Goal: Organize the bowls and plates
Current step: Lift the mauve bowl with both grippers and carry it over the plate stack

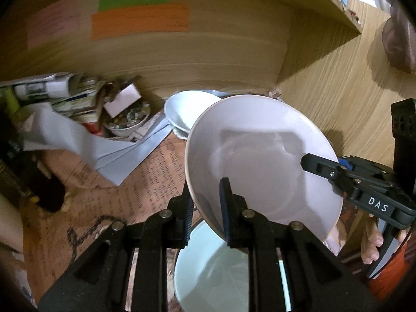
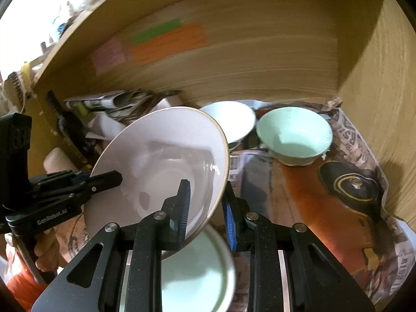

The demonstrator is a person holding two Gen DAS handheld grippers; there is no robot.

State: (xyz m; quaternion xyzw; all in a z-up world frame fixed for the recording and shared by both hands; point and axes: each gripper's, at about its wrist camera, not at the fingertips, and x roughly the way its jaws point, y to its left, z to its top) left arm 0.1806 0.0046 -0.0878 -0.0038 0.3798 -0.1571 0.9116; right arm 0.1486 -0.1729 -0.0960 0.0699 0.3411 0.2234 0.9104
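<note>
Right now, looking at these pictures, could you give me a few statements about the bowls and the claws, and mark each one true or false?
1. Both claws grip the rim of the same white bowl. True: the left claw and the right claw pinch opposite edges.
2. The white bowl sits flat on the shelf. False: it is tilted, held above a pale green dish.
3. A mint green bowl stands at the back right. True.
4. Coloured paper notes are stuck on the back wall. True.
5. The shelf floor is bare wood. False: newspaper covers it.
</note>
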